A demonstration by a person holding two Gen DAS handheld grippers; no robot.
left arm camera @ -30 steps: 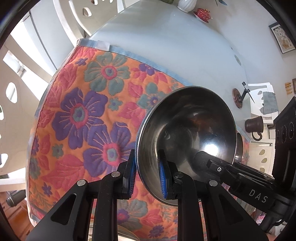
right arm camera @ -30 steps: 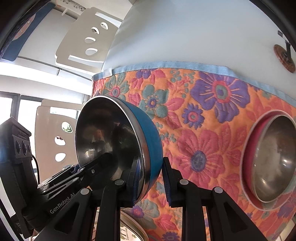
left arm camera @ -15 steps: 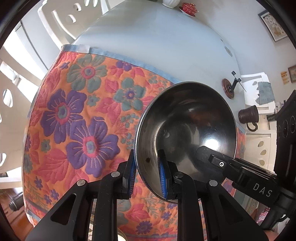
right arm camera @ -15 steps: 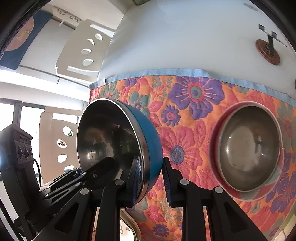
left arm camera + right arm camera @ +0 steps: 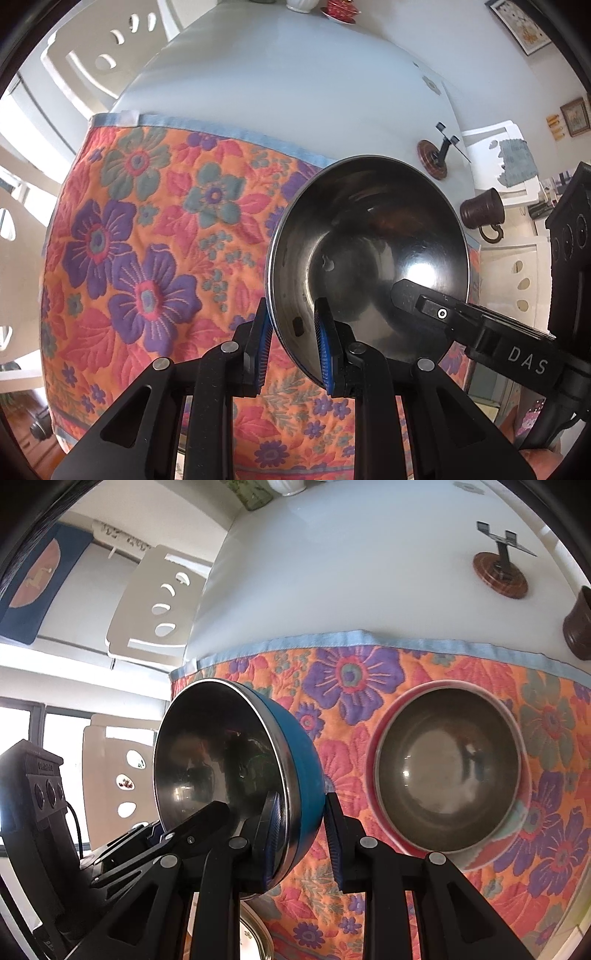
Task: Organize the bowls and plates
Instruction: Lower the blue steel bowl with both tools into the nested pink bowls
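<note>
Steel-lined blue bowl (image 5: 236, 775), tilted, rim pinched by both claws (image 5: 293, 347) (image 5: 301, 834).

bowl (image 5: 295, 746): blue (steel inside) | cloth (image 5: 147, 240): orange floral

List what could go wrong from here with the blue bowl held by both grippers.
1. The left gripper and right gripper each pinch only the rim of the tilted blue bowl; uneven motion could twist it loose.
2. It could knock the red bowl on the floral cloth if lowered carelessly.
</note>
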